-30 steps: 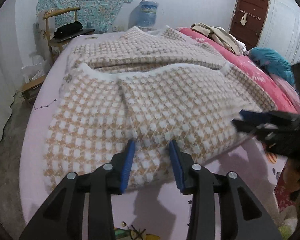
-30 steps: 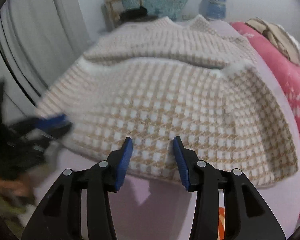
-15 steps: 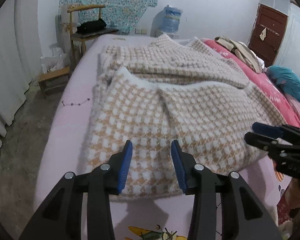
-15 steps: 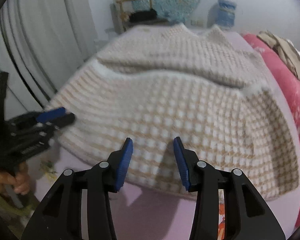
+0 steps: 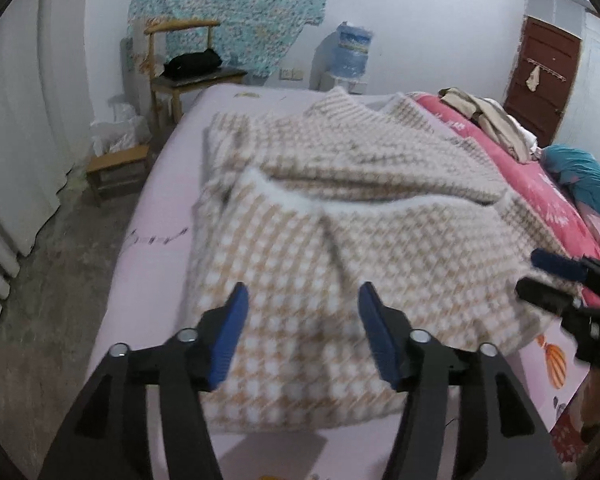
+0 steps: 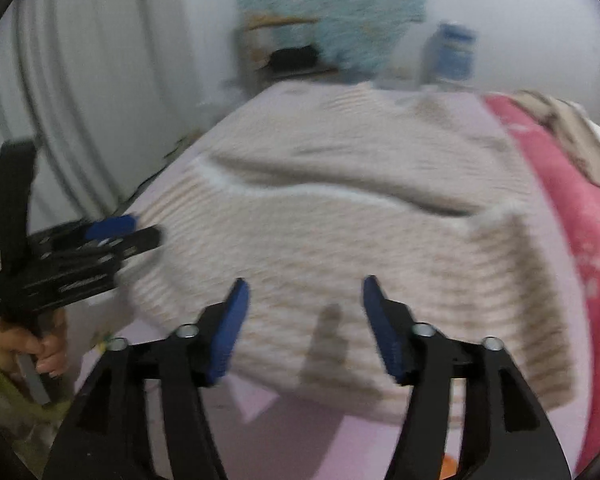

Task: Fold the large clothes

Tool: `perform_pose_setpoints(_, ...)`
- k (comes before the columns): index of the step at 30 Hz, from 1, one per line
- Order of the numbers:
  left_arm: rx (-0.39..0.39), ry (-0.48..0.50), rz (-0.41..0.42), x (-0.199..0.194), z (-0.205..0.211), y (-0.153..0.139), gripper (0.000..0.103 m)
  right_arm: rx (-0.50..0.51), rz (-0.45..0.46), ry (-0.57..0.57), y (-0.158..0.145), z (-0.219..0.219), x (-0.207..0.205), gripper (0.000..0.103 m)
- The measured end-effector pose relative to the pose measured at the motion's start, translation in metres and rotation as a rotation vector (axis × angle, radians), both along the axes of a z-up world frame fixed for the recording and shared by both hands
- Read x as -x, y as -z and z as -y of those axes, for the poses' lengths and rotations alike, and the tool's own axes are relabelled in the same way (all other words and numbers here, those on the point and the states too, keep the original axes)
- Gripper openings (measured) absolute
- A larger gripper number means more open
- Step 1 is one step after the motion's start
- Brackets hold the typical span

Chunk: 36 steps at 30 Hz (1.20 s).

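A large beige-and-white checked knit garment (image 5: pixel 340 216) lies folded over on the pink bed sheet (image 5: pixel 160 200), its white-edged fold running across the middle. My left gripper (image 5: pixel 302 296) hovers above the garment's near edge. Its jaws are opening and nothing is pinched between the blue pads. My right gripper (image 6: pixel 306 286) hangs over the same near edge further right, also opening and empty. The garment (image 6: pixel 340 220) is blurred in the right wrist view. Each gripper shows in the other's view: the right gripper (image 5: pixel 556 280) at the right edge, the left gripper (image 6: pixel 120 232) at the left, held by a hand (image 6: pixel 28 348).
A pink quilt (image 5: pixel 540 184) with a pile of clothes (image 5: pixel 484 116) and a teal cushion (image 5: pixel 584 176) lies along the bed's right side. A wooden chair (image 5: pixel 180 64) with a black bag, a low stool (image 5: pixel 116 164) and a water bottle (image 5: pixel 354 52) stand beyond the bed. Curtains hang at the left.
Both grippers' jaws have spread wider. Both have drawn back and up from the garment's near edge, which now lies flat on the bed.
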<state>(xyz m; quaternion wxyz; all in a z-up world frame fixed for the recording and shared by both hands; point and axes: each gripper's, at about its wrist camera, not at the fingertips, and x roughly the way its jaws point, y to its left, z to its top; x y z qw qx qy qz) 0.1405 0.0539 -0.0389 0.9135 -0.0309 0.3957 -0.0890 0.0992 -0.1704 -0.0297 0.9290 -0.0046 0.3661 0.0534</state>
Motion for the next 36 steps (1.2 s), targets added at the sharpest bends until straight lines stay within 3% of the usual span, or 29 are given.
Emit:
perform_pose_setpoints(5,-0.040,0.043,-0.038,-0.021,0.027,0.002,0.074,-0.050,-0.054,0.221,0.009,0.075,-0.014,0.061)
perform_pose_setpoints(10,-0.089,0.046,-0.106,-0.035,0.044,0.023,0.080,-0.063,-0.125,0.331,0.036,0.109,-0.022,0.066)
perform_pose_setpoints(15,-0.108,0.039,-0.098,-0.034,0.046,0.028,0.084,-0.079,-0.117,0.313,0.032,0.104,-0.017,0.069)
perform_pose_setpoints(17,-0.106,0.037,-0.100,-0.034,0.046,0.029,0.085,-0.115,-0.096,0.277,0.025,0.098,-0.015,0.074)
perform_pose_setpoints(23,-0.116,0.027,-0.103,-0.034,0.048,0.030,0.089,-0.093,-0.052,0.179,0.009,0.067,-0.011,0.082)
perform_pose_setpoints(36,-0.115,0.018,-0.115,-0.037,0.046,0.031,0.093,-0.055,-0.162,0.154,0.039,0.054,-0.025,0.083)
